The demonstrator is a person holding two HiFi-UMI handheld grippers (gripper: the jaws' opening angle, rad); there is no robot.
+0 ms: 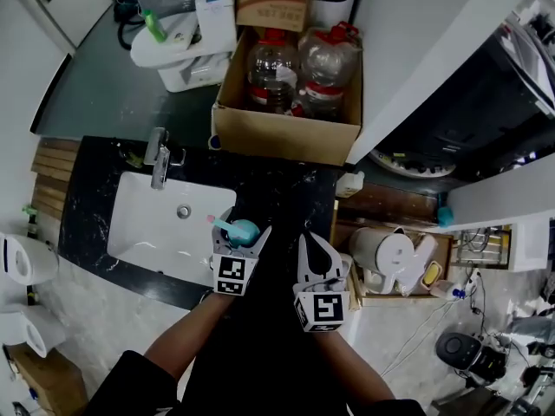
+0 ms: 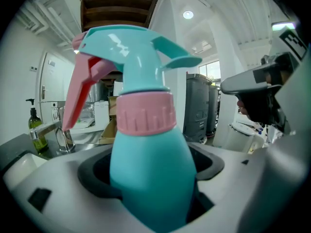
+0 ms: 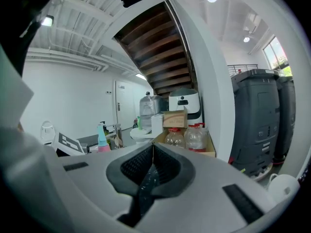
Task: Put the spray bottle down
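Observation:
A teal spray bottle [image 2: 150, 178] with a pink collar and pink trigger stands upright between the jaws of my left gripper [image 2: 150, 205], which is shut on its body. In the head view the spray bottle [image 1: 241, 230] shows at the left gripper [image 1: 240, 243], over the right edge of the white sink [image 1: 152, 232]. My right gripper [image 1: 317, 254] hangs beside it over the black counter [image 1: 286, 189], jaws pressed together with nothing between them. In the right gripper view the right gripper [image 3: 151, 171] is shut and the spray bottle [image 3: 101, 140] shows small at the left.
A chrome faucet [image 1: 158, 156] stands behind the sink. A cardboard box [image 1: 286, 133] with large water bottles [image 1: 272, 69] sits beyond the counter, a white toilet [image 1: 186, 37] behind it. A white kettle [image 1: 383, 251] sits in a tray at the right.

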